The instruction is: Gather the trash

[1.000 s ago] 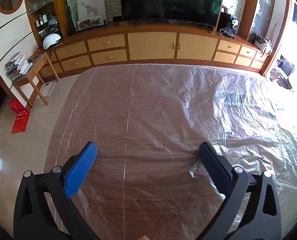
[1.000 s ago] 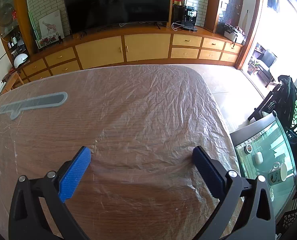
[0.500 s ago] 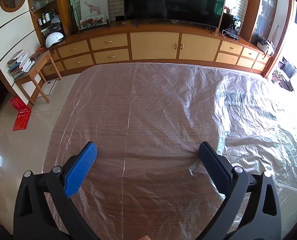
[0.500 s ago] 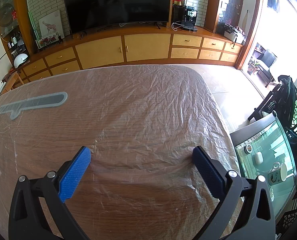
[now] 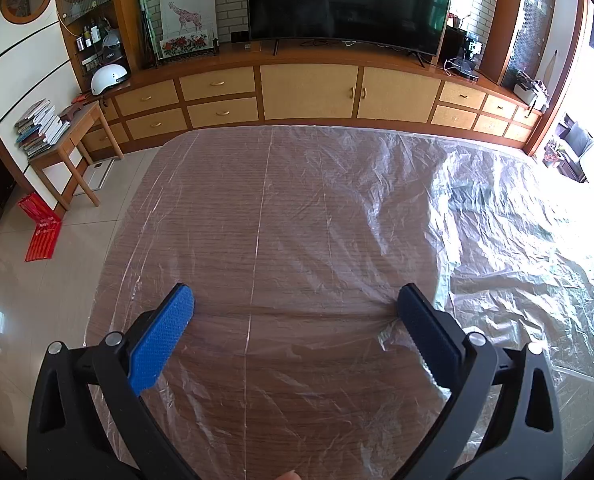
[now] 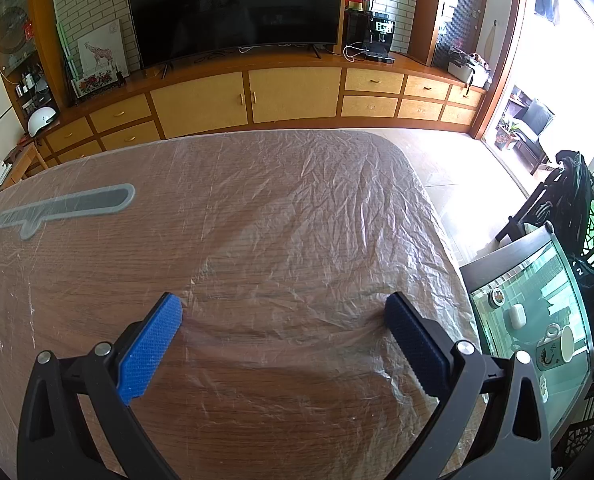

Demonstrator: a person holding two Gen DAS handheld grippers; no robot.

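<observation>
A clear plastic sheet (image 5: 337, 208) covers the whole wooden table (image 5: 297, 420); it also shows in the right wrist view (image 6: 305, 216), wrinkled. My left gripper (image 5: 295, 300) is open and empty, its blue-padded fingertips resting on or just above the sheet near the table's left part. My right gripper (image 6: 283, 310) is open and empty over the sheet near the table's right end. A flat grey knife-shaped piece (image 6: 65, 208) lies under the sheet at the left of the right wrist view. No loose trash item shows.
A long wooden cabinet (image 5: 309, 88) with a TV (image 5: 349, 0) stands beyond the table. A small side table with books (image 5: 57, 136) and a red bag (image 5: 41, 228) are on the floor at left. A glass-topped table (image 6: 537, 320) with a mug stands at right.
The left wrist view has tilted up slightly, so the cabinet sits lower in the frame. The right gripper has not moved. Both stay open.
</observation>
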